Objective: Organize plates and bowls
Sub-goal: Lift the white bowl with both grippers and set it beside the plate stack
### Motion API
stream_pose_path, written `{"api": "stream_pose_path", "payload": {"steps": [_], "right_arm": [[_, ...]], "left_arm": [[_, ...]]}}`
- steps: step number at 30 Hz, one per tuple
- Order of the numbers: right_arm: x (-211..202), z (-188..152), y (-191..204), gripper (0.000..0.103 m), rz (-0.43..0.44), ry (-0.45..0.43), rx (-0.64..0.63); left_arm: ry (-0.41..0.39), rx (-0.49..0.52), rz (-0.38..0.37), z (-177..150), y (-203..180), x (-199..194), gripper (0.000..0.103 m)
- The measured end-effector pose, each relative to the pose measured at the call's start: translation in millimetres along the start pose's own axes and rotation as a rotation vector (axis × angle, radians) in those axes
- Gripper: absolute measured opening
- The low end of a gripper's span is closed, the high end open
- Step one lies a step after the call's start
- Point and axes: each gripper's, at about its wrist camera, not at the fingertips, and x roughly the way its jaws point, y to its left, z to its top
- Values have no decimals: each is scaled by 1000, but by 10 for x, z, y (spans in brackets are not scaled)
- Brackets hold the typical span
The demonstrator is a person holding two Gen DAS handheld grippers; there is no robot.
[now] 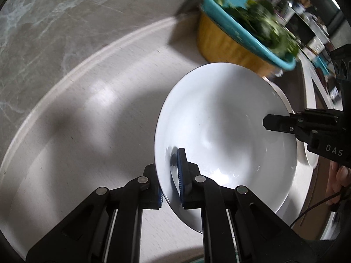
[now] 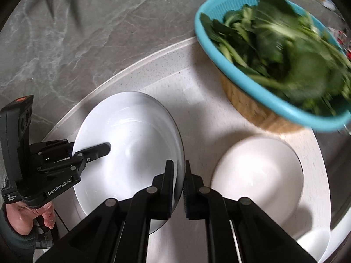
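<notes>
Both grippers carry one white deep plate [image 1: 219, 120] above the counter. My left gripper [image 1: 170, 182] is shut on its left rim, one blue pad inside the plate and the other under it. From the right, my right gripper [image 1: 272, 123] reaches over the opposite rim. In the right wrist view, the right gripper [image 2: 180, 171] is shut on the same plate [image 2: 131, 131] at its right edge, and the left gripper [image 2: 105, 148] clamps the far side. A second white plate [image 2: 258, 175] lies on the counter to the right, below the held one.
A turquoise colander [image 2: 219, 54] full of leafy greens [image 2: 285, 43] sits on a yellow woven basket [image 1: 219, 43] at the back right. The pale counter [image 1: 87, 120] meets a grey marble wall [image 1: 54, 22]. Another white dish [image 2: 313, 241] shows at the lower right.
</notes>
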Motion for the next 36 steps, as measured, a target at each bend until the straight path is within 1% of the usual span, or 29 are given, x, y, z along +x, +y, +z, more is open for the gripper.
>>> {"api": "stream_pose_path", "payload": {"steps": [5,8,15,25,36], "right_arm": [[-86,-449,-79,10,11,4,43],[-77,-620,-114,10,16,13,66],[35,-839,-124,10,18,20,96],[131,-933,-234,10,11,26,114],[143,-934,-226,11,6,11,113]], "left_arm": [[28,36,-2,-266,-192,7,8],[46,43,-7,-378,-240,53,8],[72,39,-4,-528,-247,224,9],[82,35,-15,-548,-198,405,9],[53,19,-9,-531,-159,452,12]]}}
